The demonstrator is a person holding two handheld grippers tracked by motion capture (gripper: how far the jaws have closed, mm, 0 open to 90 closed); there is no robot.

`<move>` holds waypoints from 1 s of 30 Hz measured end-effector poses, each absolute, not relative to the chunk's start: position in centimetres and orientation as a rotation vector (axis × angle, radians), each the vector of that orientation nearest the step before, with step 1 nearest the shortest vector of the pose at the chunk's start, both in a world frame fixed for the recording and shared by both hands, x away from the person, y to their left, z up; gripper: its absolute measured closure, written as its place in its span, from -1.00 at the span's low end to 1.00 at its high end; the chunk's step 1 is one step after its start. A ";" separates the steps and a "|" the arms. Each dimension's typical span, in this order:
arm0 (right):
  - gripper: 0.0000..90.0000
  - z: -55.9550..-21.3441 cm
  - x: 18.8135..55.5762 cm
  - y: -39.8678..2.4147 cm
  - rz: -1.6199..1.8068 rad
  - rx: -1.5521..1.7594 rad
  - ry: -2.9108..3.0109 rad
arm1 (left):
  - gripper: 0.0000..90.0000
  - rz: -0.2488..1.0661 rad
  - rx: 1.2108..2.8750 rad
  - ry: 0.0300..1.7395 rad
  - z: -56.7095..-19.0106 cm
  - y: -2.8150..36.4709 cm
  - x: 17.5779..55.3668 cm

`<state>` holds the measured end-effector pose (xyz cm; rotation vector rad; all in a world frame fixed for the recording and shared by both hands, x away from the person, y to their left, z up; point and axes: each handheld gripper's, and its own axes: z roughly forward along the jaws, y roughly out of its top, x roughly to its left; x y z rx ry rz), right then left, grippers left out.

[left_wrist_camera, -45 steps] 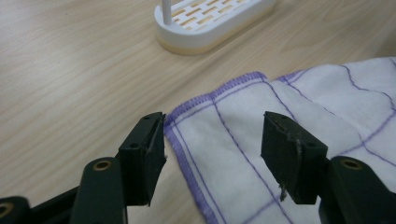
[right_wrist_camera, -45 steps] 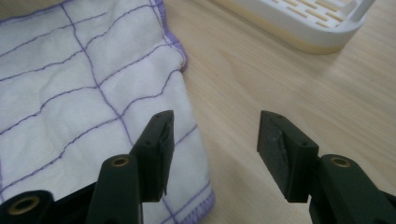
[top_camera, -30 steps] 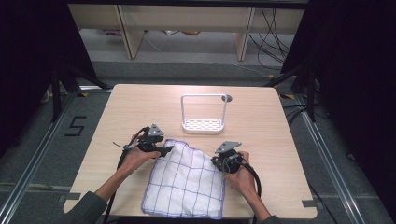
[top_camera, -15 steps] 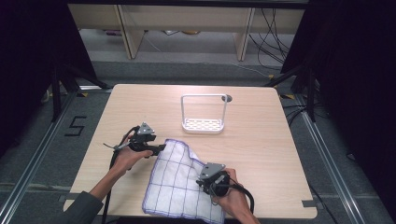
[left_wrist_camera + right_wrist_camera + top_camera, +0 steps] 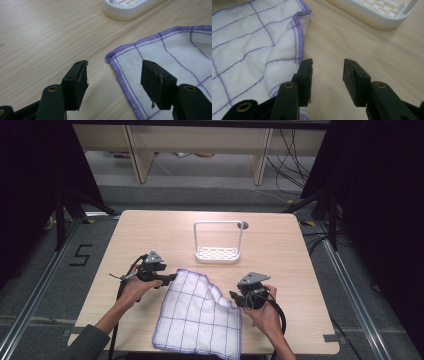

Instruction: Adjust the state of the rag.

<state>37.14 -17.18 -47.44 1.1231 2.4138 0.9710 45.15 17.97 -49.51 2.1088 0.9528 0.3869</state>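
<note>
Lying flat on the table (image 5: pixel 300 270), the checked cloth (image 5: pixel 200 317) sits between both grippers. The left gripper (image 5: pixel 172 279) gapes over its corner; the right gripper (image 5: pixel 234 299) has just been opening, nothing between its jaws.

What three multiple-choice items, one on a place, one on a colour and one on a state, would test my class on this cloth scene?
1. Where does the white rack stand?
A. beyond the cloth, toward the table's far edge
B. on the cloth
C. on the floor

2. What colour are the cloth's hem and grid lines?
A. red
B. purple
C. green

3. How do the right tongs stand?
A. shut on the cloth
B. shut on the rack
C. open, with bare table between the jaws

Key: 1 A, the high view shows the rack farther up the table than the cloth. 2 B, the stitched edge looks purple in both gripper views. 3 C, the jaws have just been opening and nothing is between them.
</note>
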 end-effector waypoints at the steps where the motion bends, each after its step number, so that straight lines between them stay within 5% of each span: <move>1: 0.30 -47.8 37.3 -17.1 0.985 1.122 2.424 | -0.16 0.386 2.114 0.955 -49.5 18.0 45.2; 15: 0.15 -49.6 35.8 -13.9 0.905 1.095 2.560 | -0.18 0.377 2.120 0.947 -49.7 17.8 45.0; 23: 0.79 -48.8 35.5 -14.1 0.960 0.991 2.566 | -0.18 0.376 2.116 0.959 -49.8 18.0 45.2; 30: 0.92 -47.5 35.5 -14.8 1.013 0.945 2.528 | -0.21 0.373 2.115 0.942 -50.1 17.9 45.6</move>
